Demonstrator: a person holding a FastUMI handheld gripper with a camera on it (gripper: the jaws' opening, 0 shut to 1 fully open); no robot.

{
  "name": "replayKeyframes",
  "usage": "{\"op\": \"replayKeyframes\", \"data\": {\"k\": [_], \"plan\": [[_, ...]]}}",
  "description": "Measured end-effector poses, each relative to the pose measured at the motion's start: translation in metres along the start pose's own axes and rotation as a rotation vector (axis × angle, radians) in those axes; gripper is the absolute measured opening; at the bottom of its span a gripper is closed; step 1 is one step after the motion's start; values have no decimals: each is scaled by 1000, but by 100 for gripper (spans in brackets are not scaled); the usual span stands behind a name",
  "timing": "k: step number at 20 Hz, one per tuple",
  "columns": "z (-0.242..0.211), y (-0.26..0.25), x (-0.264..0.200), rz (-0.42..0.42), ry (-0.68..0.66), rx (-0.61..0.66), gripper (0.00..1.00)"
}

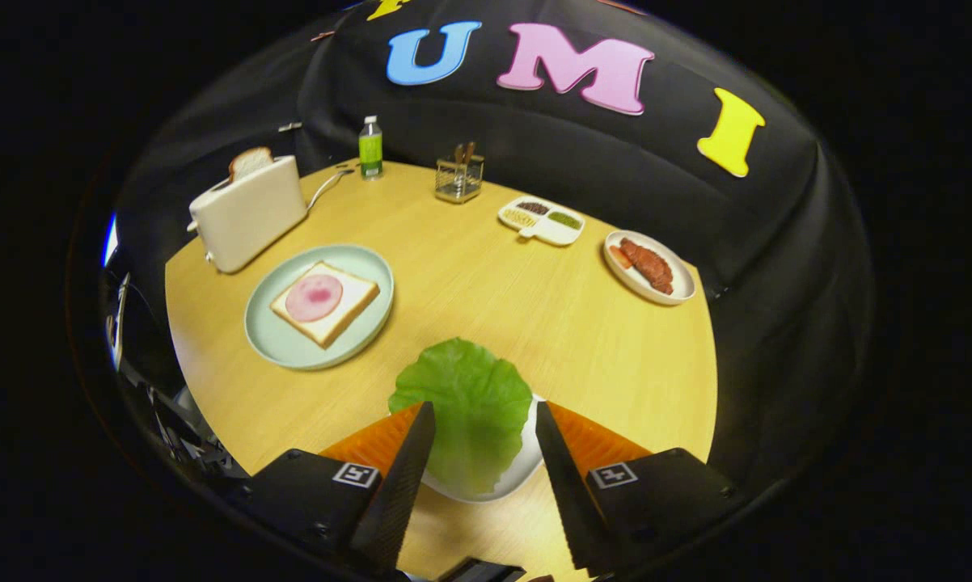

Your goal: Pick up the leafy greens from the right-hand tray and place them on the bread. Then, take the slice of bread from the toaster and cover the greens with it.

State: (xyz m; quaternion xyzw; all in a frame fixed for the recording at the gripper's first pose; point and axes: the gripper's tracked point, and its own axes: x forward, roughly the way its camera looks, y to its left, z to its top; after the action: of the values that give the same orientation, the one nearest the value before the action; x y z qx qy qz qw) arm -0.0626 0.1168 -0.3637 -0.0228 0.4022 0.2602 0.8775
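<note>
Two fingers point(482, 453) are held spread wide apart, one on each side of the leafy greens point(463, 412), and nothing is pinched yet. The first step is judged to be in hand: the greens are about to be picked up.

The greens are seen as one big, flat, bright green leaf with a wavy edge and pale lines in it. The leaf is lying on a white tray point(518, 469) at the near edge of the surface point(494, 283), and part of it hangs over the tray's rim. It looks thin and floppy, so it may bend or slip when it is lifted.

For the next move, the fingers need to be brought down over the leaf and closed on it gently.

Farther off, toward the left side of the surface, a pale green plate point(292, 343) is set with a slice of bread point(352, 303) and a round pink slice of ham point(314, 297) on top. Behind it, near the far left edge, a white toaster point(247, 214) is standing with a second slice point(250, 162) sticking up from it.
</note>
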Motion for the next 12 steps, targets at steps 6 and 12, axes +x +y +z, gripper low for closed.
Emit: {"op": "replayKeyframes", "data": {"k": [6,12], "plan": [[-28,10,45,42,133,37,69],[-35,17,52,97,181,89,59]]}}
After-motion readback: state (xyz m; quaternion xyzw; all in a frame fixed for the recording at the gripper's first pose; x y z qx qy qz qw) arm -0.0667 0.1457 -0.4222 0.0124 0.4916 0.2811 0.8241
